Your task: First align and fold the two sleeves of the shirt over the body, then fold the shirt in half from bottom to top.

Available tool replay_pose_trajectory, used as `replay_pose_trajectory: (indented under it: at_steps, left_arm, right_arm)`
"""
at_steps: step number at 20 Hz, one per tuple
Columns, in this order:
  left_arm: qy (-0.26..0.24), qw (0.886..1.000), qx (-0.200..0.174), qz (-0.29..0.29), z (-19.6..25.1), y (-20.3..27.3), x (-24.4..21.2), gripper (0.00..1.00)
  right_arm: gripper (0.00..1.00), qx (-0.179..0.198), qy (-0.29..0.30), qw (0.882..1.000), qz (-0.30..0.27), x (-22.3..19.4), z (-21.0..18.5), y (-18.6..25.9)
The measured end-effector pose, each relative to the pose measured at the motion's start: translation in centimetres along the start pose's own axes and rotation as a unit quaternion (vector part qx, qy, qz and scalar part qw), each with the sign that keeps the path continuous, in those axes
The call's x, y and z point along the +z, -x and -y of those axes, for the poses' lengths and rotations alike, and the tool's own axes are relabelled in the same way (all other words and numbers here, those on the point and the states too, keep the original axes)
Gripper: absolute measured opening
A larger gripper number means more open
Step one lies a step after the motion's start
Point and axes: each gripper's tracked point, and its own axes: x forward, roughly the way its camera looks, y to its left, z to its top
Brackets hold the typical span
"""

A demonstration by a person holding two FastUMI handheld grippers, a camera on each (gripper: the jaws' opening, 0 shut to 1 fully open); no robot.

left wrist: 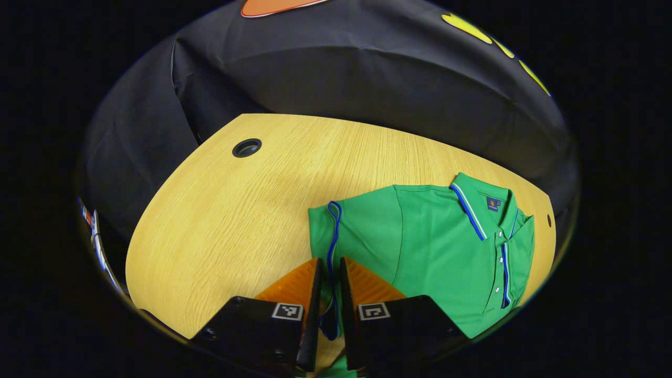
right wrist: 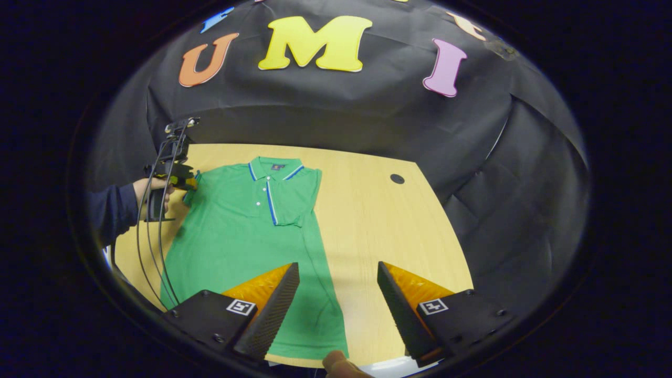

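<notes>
Our left tongs (left wrist: 329, 283) are clamped on the blue-trimmed cuff of the left sleeve (left wrist: 336, 236), level with the shoulder in the right gripper view. Our right tongs (right wrist: 336, 294) hang with fingers apart above the hem. The green polo shirt (right wrist: 247, 231) lies flat on the wooden surface (right wrist: 378, 220), collar toward the booth wall, its long axis running away from us.

No legible text on shirt (right wrist: 247, 220) label.
</notes>
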Motion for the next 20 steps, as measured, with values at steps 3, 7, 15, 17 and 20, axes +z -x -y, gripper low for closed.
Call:
replay_pose_trajectory:
  at_steps: [3,7,15,17,20]
  left_arm:
    - [-0.002,1.0,-0.009,-0.002,0.1,0.0,-0.1,0.13]
    - [-0.008,1.0,-0.01,-0.004,-0.1,0.0,0.0,0.05]
    - [-0.042,0.999,-0.017,0.014,2.4,1.9,1.5,0.03]
    - [-0.059,0.998,-0.025,0.021,4.2,2.4,2.0,0.03]
    - [-0.09,0.995,-0.042,0.03,7.4,3.1,2.5,0.03]
  right_arm:
    - [0.95,-0.003,-0.002,1.0,-0.008,-1.0,0.3,-0.1]
    - [0.96,0.003,-0.001,1.0,-0.009,-1.6,0.3,0.0]
    - [0.96,0.016,-0.015,1.0,0.003,-1.3,0.7,0.2]
    - [0.96,0.015,-0.015,1.0,0.005,-1.4,1.2,0.3]
    - [0.96,0.012,-0.03,0.999,0.005,-1.5,2.1,0.3]
